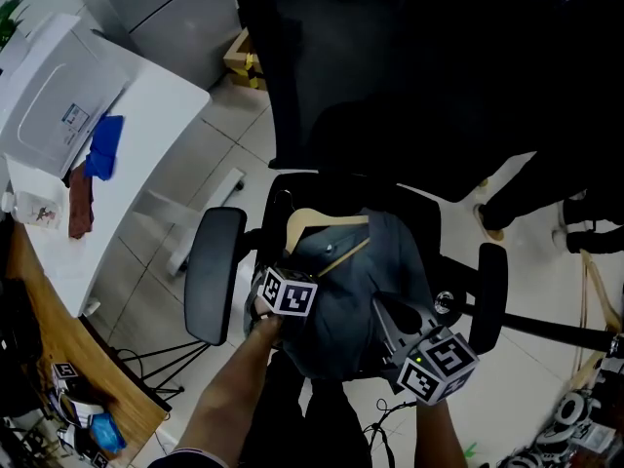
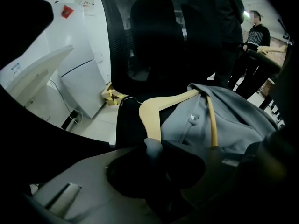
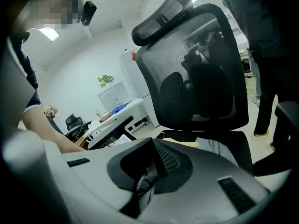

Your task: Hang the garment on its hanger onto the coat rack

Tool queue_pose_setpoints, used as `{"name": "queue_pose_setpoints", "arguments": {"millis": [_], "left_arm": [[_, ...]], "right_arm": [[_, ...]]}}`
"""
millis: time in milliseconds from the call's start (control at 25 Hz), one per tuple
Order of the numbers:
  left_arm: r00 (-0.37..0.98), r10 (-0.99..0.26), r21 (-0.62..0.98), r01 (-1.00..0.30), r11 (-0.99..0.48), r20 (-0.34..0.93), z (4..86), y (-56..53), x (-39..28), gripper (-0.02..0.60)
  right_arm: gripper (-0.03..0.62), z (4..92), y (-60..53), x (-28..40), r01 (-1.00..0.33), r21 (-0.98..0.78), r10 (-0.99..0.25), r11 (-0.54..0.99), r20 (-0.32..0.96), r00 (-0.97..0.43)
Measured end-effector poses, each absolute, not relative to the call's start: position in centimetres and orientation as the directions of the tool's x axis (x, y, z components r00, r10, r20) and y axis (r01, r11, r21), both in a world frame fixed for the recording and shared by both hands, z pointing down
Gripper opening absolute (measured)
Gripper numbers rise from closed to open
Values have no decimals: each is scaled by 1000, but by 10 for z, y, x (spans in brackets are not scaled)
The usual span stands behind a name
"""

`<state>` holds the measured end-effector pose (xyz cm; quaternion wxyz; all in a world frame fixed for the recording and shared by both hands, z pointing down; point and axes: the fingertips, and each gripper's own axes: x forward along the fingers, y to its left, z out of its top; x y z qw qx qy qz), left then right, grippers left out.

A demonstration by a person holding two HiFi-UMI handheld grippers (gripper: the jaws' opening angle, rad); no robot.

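Here the grey garment (image 1: 385, 276) lies bunched on its wooden hanger (image 1: 314, 224), both resting on the seat of a black office chair (image 1: 283, 198). The hanger's pale shoulder and lower bar show at the garment's upper left; the cloth covers the rest. The hook cannot be made out.

The left gripper (image 1: 291, 261) reaches down to the garment's left edge, just below the hanger's near end. In the left gripper view its fingers grasp a small grey fold of the garment at the tip of the hanger's arm. That view is dark, so the contact is only faintly seen.

The right gripper (image 1: 392, 318) sits on the garment's right side, well apart from the left one. In the right gripper view its fingers (image 3: 168, 160) are clenched on a dark fold of the cloth.

The chair's two armrests (image 1: 214, 273) flank the seat, and its mesh backrest (image 3: 196, 69) stands upright behind. Left of the chair, on the tiled floor (image 1: 210, 149), stands a white bench (image 1: 156, 135) carrying a blue cloth (image 1: 102, 147). A standing person (image 2: 256, 36) appears at the far right of the left gripper view.
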<state>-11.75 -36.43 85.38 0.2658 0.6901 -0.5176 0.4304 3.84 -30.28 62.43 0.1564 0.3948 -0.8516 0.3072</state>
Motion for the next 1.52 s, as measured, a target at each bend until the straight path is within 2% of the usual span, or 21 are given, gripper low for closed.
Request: {"name": "queue_pose_setpoints", "arguments": {"millis": [240, 640, 1080, 1520], "left_arm": [[127, -626, -150, -917, -370, 769, 799, -372, -105, 104], [193, -770, -292, -848, -443, 609, 712, -369, -85, 104], [282, -814, -347, -798, -493, 508, 611, -349, -57, 104], [366, -858, -478, -717, -507, 361, 484, -323, -31, 105]], "right_arm": [[0, 610, -300, 49, -783, -394, -613, 480, 488, -621], [0, 575, -288, 59, -784, -374, -661, 495, 423, -619], [0, 506, -265, 73, -780, -312, -713, 542, 321, -624], [0, 419, -231, 93, -797, -196, -775, 571, 191, -603]]}}
